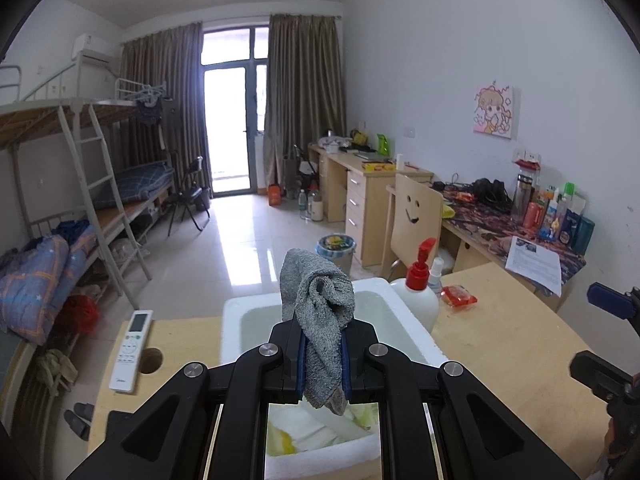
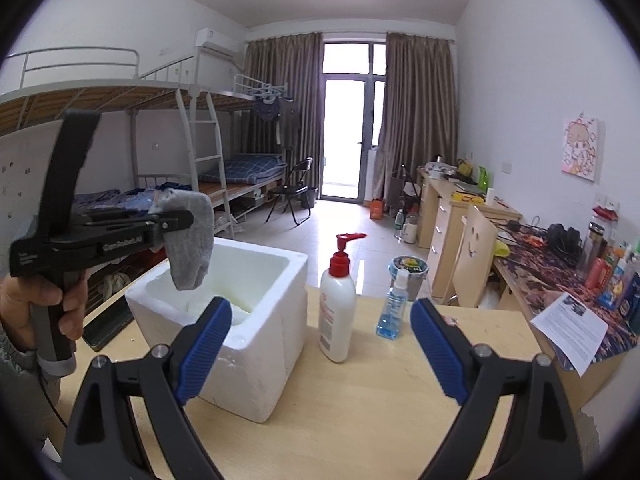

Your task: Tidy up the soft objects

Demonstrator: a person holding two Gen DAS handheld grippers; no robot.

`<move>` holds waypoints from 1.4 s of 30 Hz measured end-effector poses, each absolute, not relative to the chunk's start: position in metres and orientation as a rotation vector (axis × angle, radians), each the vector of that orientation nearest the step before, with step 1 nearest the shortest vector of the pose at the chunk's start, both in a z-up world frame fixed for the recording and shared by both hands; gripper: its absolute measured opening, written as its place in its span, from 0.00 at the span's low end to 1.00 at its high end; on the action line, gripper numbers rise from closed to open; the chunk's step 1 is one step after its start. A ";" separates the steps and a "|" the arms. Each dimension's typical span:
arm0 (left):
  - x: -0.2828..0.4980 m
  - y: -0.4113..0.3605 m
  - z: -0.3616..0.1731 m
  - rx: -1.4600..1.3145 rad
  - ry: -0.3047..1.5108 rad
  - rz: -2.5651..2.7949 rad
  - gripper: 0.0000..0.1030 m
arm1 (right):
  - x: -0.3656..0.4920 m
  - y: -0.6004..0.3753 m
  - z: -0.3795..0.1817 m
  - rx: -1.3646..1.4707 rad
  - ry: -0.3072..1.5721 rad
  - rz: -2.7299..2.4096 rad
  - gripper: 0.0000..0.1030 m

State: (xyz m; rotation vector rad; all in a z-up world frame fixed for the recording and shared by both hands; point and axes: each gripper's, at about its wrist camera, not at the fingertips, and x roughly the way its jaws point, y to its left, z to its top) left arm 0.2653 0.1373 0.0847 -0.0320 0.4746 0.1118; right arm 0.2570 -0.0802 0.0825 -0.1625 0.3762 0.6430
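Observation:
My left gripper point(image 1: 323, 354) is shut on a grey towel point(image 1: 320, 312), which bunches up above the pads and hangs below them. It is held above the open white foam box point(image 1: 232, 320). In the right wrist view the left gripper point(image 2: 176, 226) holds the grey towel point(image 2: 190, 240) over the foam box point(image 2: 260, 344) near its left rim. White and yellow soft things point(image 1: 316, 432) lie inside the box below the towel. My right gripper point(image 2: 320, 350) is open and empty, low over the wooden table to the right of the box.
A white pump bottle with a red top point(image 2: 337, 308) and a small blue spray bottle point(image 2: 394, 308) stand right of the box. A red packet point(image 1: 458, 295) lies behind them. A white remote point(image 1: 131, 350) lies left of the box. A paper sheet point(image 2: 570, 330) lies on the desk at right.

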 end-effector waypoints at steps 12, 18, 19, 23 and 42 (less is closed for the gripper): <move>0.294 0.143 0.065 -0.038 0.543 0.101 0.36 | 0.254 -0.098 0.073 -0.122 0.410 0.595 0.91; 0.286 0.144 0.071 -0.053 0.501 0.144 0.94 | 0.253 -0.100 0.068 -0.112 0.423 0.591 0.91; 0.281 0.145 0.074 -0.062 0.494 0.138 0.94 | 0.253 -0.101 0.068 -0.109 0.422 0.595 0.91; 0.263 0.139 0.084 -0.049 0.461 0.144 0.96 | 0.249 -0.102 0.070 -0.098 0.408 0.607 0.91; 0.135 0.107 0.104 -0.034 0.333 0.200 0.99 | 0.165 -0.115 0.090 -0.049 0.302 0.640 0.99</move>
